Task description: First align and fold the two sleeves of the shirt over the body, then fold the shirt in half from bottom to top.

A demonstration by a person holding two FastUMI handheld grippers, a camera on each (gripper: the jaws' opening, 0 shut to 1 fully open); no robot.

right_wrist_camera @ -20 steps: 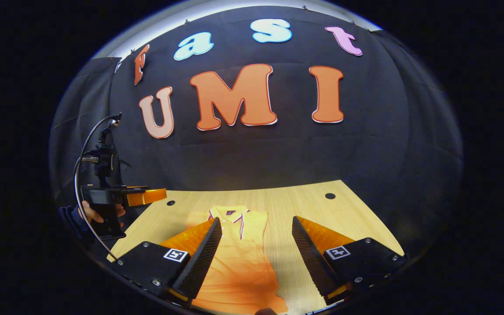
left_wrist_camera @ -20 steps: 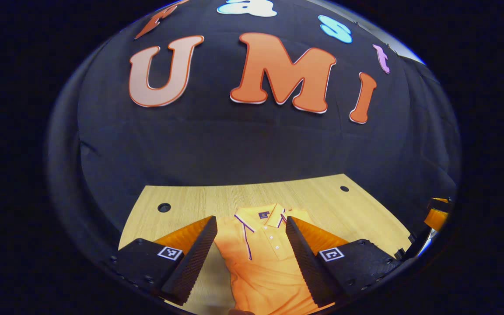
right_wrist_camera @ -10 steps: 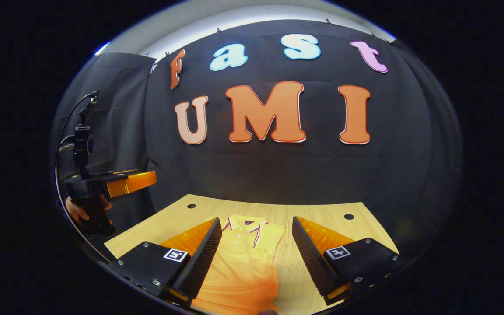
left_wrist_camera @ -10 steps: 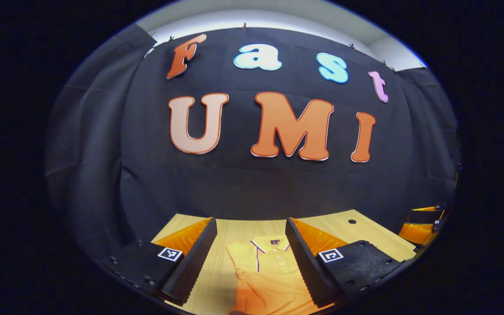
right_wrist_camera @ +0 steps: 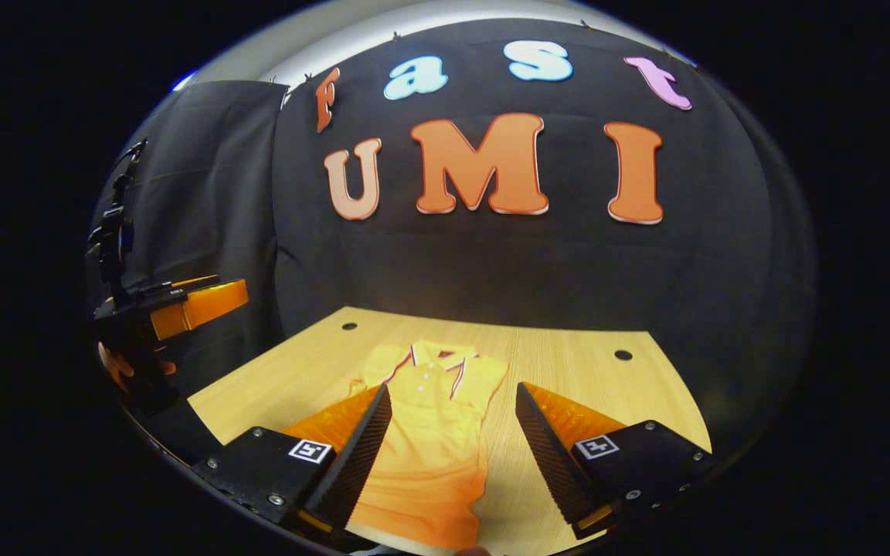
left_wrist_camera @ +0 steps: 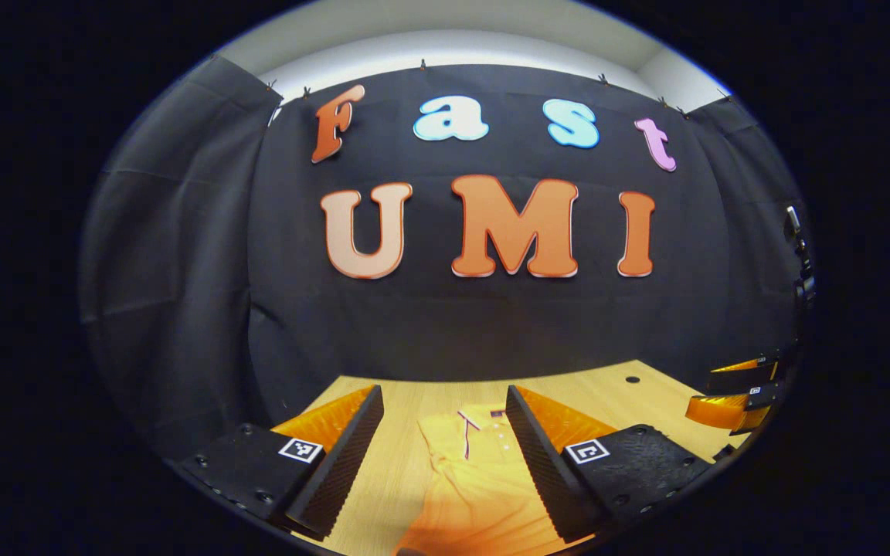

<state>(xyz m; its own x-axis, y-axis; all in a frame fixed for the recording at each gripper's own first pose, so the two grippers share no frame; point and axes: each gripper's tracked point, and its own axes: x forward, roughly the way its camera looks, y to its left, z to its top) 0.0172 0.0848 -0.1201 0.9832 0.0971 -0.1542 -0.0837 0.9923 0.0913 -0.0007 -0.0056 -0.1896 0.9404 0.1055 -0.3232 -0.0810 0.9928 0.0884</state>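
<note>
On table [right_wrist_camera: 568,363]: orange shirt [right_wrist_camera: 429,432], label unreadable; both hand-held grippers [left_wrist_camera: 441,455] [right_wrist_camera: 453,452] agape, empty.

Bare table [right_wrist_camera: 568,363] right of the shirt [right_wrist_camera: 429,432]; black cloth wall [right_wrist_camera: 491,270] close behind.

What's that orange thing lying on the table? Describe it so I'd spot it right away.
Find the pale wooden table below the black cloth wall. Lying flat near its middle is a shirt, its collar toward the wall. It is bright orange, with dark-and-white piping on the collar and a short button placket; nothing else on the table is cloth.
</note>
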